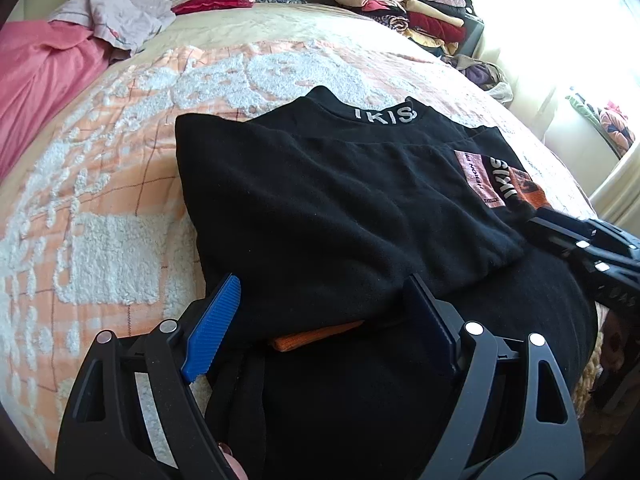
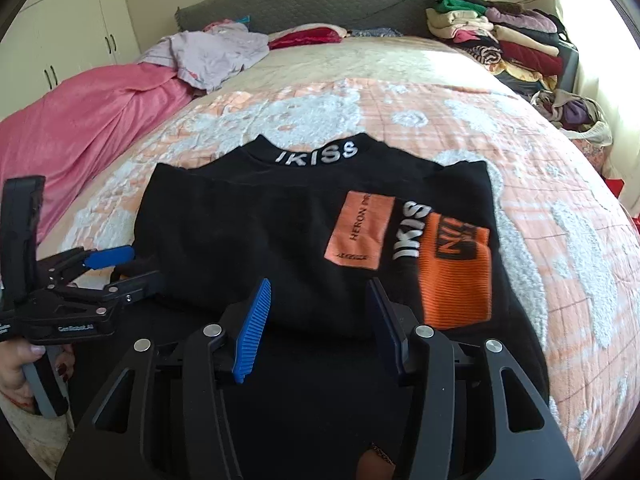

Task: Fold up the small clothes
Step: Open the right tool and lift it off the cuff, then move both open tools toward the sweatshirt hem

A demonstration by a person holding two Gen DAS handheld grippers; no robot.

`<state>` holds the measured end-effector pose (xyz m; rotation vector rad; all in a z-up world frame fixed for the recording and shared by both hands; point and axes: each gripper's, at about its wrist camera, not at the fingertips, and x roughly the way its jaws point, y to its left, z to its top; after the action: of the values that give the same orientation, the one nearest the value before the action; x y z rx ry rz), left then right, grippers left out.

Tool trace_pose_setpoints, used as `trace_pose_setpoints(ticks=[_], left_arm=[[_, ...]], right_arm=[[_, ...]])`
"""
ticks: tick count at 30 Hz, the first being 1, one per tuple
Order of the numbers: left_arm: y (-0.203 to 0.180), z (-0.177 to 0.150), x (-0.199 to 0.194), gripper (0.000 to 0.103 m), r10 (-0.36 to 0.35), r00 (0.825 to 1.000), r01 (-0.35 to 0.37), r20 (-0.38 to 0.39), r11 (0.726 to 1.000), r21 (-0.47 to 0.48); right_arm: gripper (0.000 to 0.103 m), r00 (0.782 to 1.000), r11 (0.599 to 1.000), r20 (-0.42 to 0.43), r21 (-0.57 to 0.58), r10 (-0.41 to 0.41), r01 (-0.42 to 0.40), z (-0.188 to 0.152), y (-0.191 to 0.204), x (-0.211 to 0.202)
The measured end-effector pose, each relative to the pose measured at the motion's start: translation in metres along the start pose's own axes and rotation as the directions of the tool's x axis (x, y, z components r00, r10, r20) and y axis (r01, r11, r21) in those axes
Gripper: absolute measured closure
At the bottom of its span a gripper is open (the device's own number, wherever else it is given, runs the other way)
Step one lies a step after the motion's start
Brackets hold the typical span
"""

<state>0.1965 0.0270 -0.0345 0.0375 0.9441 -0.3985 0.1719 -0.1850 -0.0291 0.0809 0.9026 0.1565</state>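
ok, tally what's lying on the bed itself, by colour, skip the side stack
Black top: 1
Pink sheet: 1
Lilac garment: 1
Red garment: 1
Total: 4

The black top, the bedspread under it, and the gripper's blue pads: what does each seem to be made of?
Black top: soft matt knit, probably cotton jersey; faintly fuzzy, with ribbed orange trim.
Bedspread: quilted peach cloth with raised white tufted patches.
Blue pads: ridged matt plastic or rubber; cannot tell which.
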Motion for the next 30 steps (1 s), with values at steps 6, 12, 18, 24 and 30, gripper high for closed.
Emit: trace_pose_setpoints(ticks=[6,12,18,24,30], left_arm=[[-0.002,0.0,-0.004,0.027,0.003,1.0,-0.003,0.008,1.0,0.007],[-0.002,0.001,-0.014,0.027,-0.004,0.999,0.003,0.032,1.0,0.003],[-0.002,0.003,-0.024,0.025,-0.004,0.999,0.003,0.054,1.0,0.002],[-0.001,0.004,-0.033,0.011,0.01,0.997,-0.01,0.076,1.0,-0.004],[-0.001,0.004,-0.038,0.009,0.023,0.996,-0.023,0.085,1.0,-0.003]], right_arm=[[0.052,0.998,1.0,-0.046,-0.007,-0.031,0.031,-0.01,0.005,0.015],[0.049,1.0,1.0,0.005,0.021,0.007,-0.008,-0.011,0.003,-0.005],[0.038,0.999,0.999,0.035,0.046,0.011,-0.012,-0.011,-0.001,-0.018],[0.016,0.997,0.995,0.078,0.094,0.002,-0.009,-0.011,-0.007,-0.032],[0.006,0.993,0.993,0.117,0.117,-0.02,0.006,-0.01,-0.012,-0.046]])
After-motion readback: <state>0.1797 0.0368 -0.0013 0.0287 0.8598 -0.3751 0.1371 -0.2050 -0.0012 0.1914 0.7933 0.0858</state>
